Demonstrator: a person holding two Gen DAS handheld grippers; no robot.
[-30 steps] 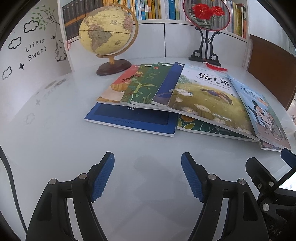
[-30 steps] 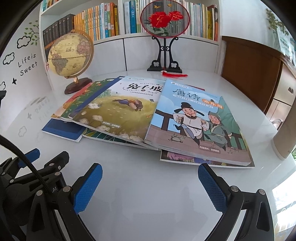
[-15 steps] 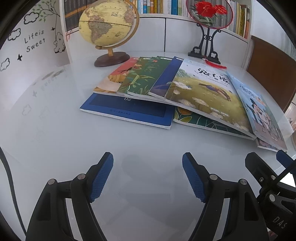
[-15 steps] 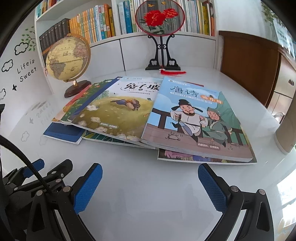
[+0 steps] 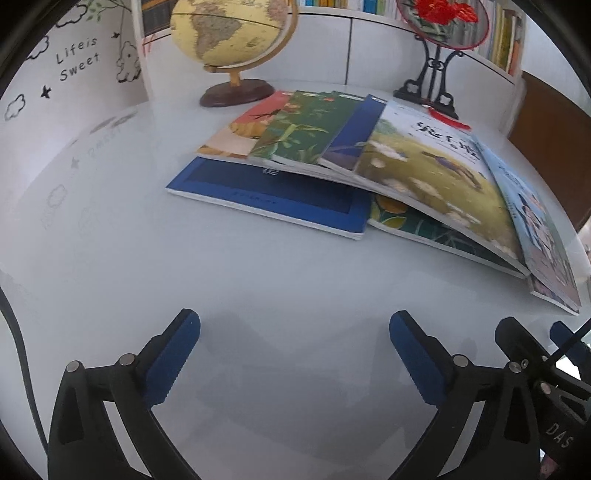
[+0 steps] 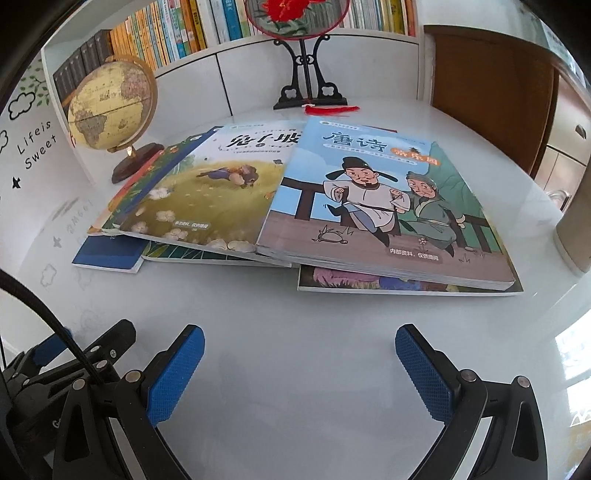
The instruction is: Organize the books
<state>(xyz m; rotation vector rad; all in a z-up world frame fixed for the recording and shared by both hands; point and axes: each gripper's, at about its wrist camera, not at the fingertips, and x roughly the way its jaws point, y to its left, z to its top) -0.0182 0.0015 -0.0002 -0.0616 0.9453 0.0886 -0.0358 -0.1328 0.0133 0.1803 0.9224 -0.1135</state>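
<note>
Books lie fanned across the white table (image 5: 110, 258), overlapping like dealt cards, and we judge that the spread is the untidy start we are meant to gather into one stack. Taking the globe (image 5: 229, 33) as our landmark and going left to right: the red-and-cream book (image 5: 240, 129) lies just in front of the globe's wooden base, the green leafy book (image 5: 299, 133) overlaps its right edge, a dark blue book (image 5: 351, 136) shows as a sliver right of that, then the meadow-cover book (image 6: 207, 199) and, farthest right of the globe, the pale blue poetry book (image 6: 373, 206) on top. Beneath them, nearer to us than the globe, the flat blue notebook (image 5: 273, 195) lies on the table, with a leaf-patterned book (image 5: 424, 225) to its right.

We hold both tools short of the pile, tilted down at the table, ready to reach in. Our left gripper (image 5: 295, 332) has just been opening; its jaws stand wide apart with only bare table between them. Our right gripper (image 6: 299, 347) is likewise spread wide and grips nothing.

Covers are thin, glossy paperbacks; their near edges droop over the books below, so we expect them to flex and slide when lifted.
</note>
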